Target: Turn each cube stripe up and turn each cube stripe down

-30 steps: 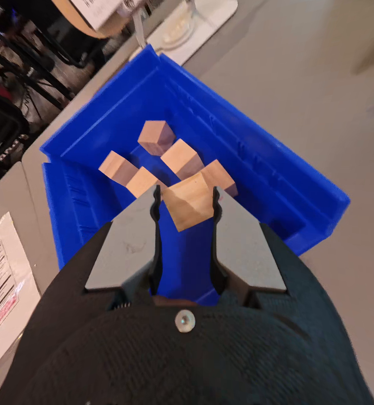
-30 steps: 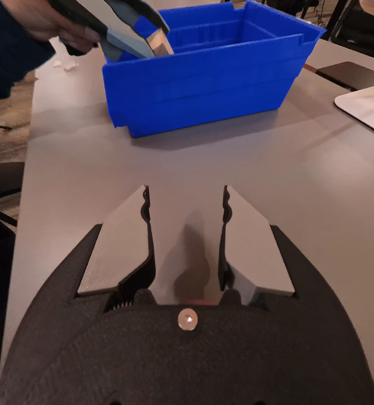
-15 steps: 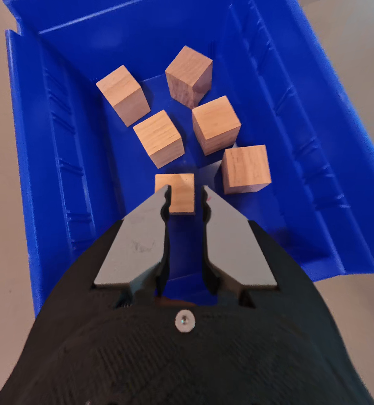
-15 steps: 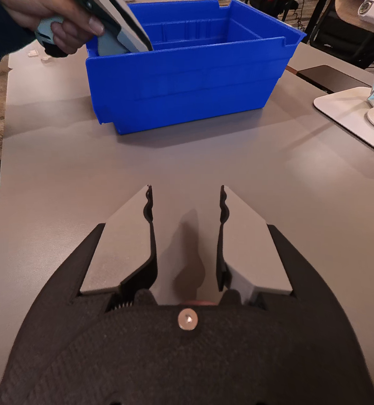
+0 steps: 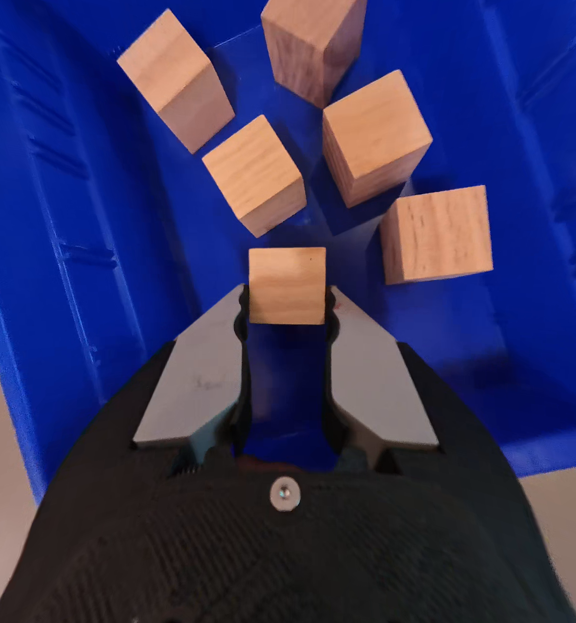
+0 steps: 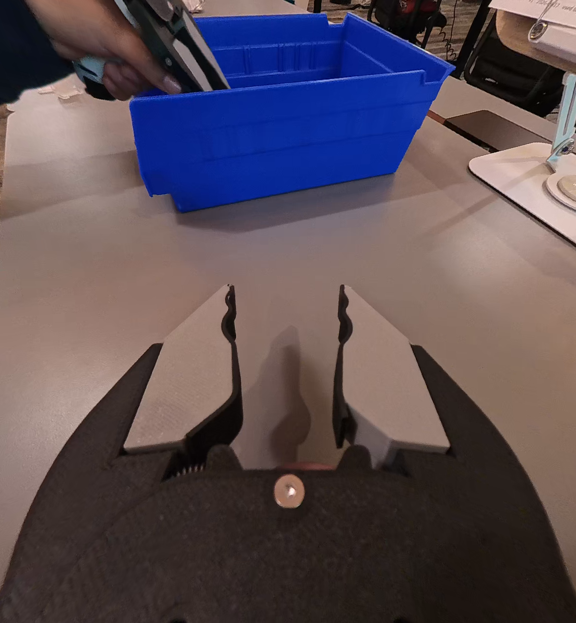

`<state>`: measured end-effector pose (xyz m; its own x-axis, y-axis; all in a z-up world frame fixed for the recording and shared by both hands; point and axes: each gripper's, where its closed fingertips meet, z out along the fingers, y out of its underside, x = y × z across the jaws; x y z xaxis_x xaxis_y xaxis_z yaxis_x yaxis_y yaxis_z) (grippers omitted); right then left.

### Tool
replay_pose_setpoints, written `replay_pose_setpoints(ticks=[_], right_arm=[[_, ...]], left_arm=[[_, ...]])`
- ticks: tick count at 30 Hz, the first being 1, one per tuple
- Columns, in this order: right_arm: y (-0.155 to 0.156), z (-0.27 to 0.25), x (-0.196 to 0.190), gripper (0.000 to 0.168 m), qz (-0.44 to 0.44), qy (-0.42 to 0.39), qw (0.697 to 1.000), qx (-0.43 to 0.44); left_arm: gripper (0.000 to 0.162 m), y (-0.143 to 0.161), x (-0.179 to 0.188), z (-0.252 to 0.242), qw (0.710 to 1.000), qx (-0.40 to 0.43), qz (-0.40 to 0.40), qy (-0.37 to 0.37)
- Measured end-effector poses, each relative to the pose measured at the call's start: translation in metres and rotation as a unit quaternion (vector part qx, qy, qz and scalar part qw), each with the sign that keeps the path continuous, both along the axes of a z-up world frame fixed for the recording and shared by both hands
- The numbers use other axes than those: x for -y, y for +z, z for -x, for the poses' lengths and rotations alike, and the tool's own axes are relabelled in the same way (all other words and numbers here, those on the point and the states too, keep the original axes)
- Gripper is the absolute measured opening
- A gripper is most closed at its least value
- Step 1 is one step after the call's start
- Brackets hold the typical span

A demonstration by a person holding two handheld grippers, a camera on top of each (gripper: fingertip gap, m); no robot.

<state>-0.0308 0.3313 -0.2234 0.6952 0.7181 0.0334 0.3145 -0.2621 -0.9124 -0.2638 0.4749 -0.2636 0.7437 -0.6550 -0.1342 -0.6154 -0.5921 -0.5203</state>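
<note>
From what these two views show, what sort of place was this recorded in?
Probably an office or lab workroom: a long grey tabletop holds a blue plastic storage bin, dark office chairs stand on patterned carpet behind it, and a white flat-based stand sits alongside.

Your left gripper (image 5: 286, 305): black ribbed body, flat grey fingers (image 5: 205, 371). Cube between them (image 5: 286, 285): pale tan wood, faint grain, no stripe on face you see. Five other cubes (image 5: 253, 175) same light wood; far one (image 5: 310, 47) darker, browner. Bin (image 6: 280, 141) saturated blue all over. Your right gripper (image 6: 286, 293): same black and grey. Bench (image 6: 111, 269) plain matte grey. White pad (image 6: 533, 188) at right edge.
</note>
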Motion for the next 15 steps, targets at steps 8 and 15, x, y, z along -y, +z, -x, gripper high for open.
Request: replay_pose_setpoints(ticks=[8,15], right_arm=[[0.002,0.006,0.006,0.061,0.043,0.031,0.997,-0.054],[0.067,0.049,0.096,0.064,0.241,0.333,0.851,-0.327]], left_arm=[[0.044,0.079,0.025,-0.033,0.972,0.058,-0.187,-0.133],[0.043,0.150,0.204,-0.136,0.773,0.234,-0.337,-0.483]])
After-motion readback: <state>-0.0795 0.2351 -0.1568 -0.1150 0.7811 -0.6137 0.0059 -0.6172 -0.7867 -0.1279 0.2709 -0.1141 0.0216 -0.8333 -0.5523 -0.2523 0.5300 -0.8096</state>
